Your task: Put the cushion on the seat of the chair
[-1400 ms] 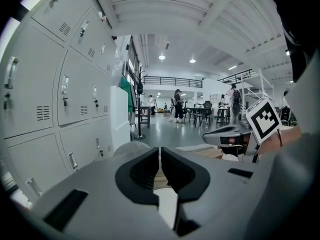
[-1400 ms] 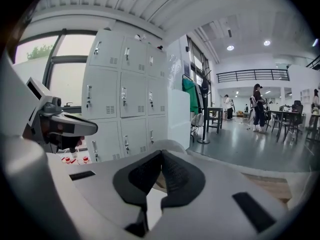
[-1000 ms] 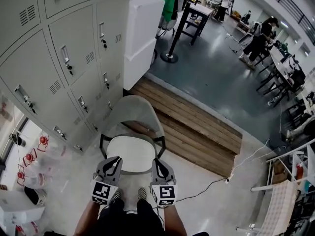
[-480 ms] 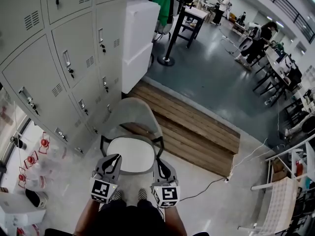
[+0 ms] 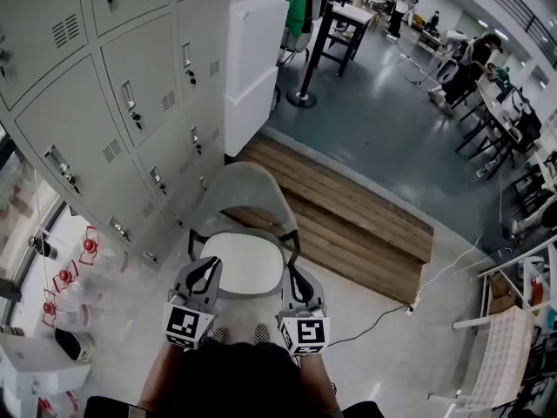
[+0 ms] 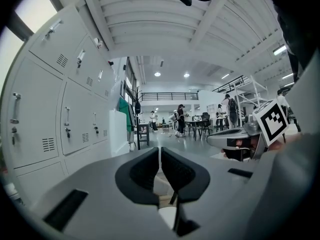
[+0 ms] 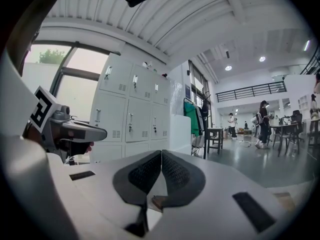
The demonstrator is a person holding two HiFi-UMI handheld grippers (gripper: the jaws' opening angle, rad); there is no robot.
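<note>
A white oval cushion [image 5: 242,264] lies on the seat of a grey chair [image 5: 245,190] just in front of me in the head view. My left gripper [image 5: 209,266] hangs over the cushion's near left edge and my right gripper [image 5: 292,275] over its near right edge. Both are shut with nothing between the jaws. In the left gripper view the jaws [image 6: 160,156] meet in a thin line, and the right gripper [image 6: 245,140] shows beside them. In the right gripper view the jaws [image 7: 161,158] are likewise pressed together, with the left gripper [image 7: 67,130] at the left.
Grey lockers [image 5: 104,94] line the left wall, with a white cabinet [image 5: 252,59] behind the chair. A wooden platform [image 5: 348,225] lies to the right and a cable [image 5: 392,316] runs across the floor. Red-capped bottles [image 5: 74,273] stand at the left. People and tables [image 5: 470,68] fill the far hall.
Both grippers have risen a little over the near edge of the cushion and look larger in the head view. They stay shut, and the cushion has not moved on the seat.
</note>
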